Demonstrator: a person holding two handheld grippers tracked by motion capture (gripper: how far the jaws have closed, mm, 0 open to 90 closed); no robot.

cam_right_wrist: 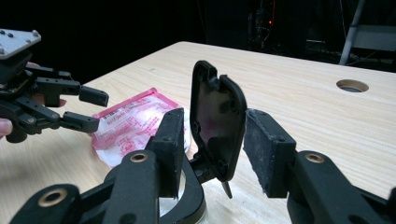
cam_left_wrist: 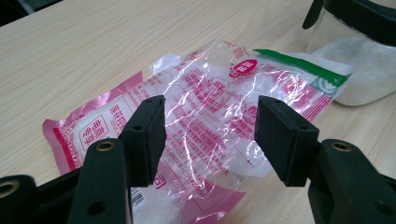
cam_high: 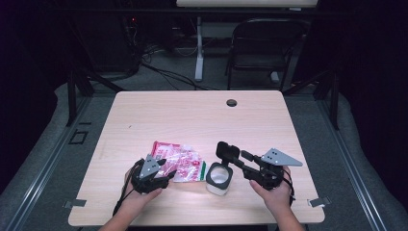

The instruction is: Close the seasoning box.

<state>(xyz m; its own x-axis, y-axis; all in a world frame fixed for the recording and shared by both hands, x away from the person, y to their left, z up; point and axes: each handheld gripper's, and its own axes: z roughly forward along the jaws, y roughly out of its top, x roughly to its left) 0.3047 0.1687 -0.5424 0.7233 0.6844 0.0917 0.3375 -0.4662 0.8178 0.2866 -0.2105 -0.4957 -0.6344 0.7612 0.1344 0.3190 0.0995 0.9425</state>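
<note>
I see my left gripper point(cam_high: 161, 169) over the pink bag point(cam_high: 180, 161) and my right gripper point(cam_high: 230, 155) at the jar's point(cam_high: 219, 180) raised lid point(cam_high: 224, 150).

Between the black jaws of the left gripper point(cam_left_wrist: 210, 140), a clear plastic bag point(cam_left_wrist: 205, 126) is seen, printed with pink-red lettering, edged in pink, and finished with a green strip at its far end. Just ahead of the black right gripper point(cam_right_wrist: 212, 140), a black flip lid point(cam_right_wrist: 217, 121) is shown on a clear jar point(cam_high: 219, 179) of white grains. The table point(cam_high: 192, 115) is coloured in pale wood grain.
</note>
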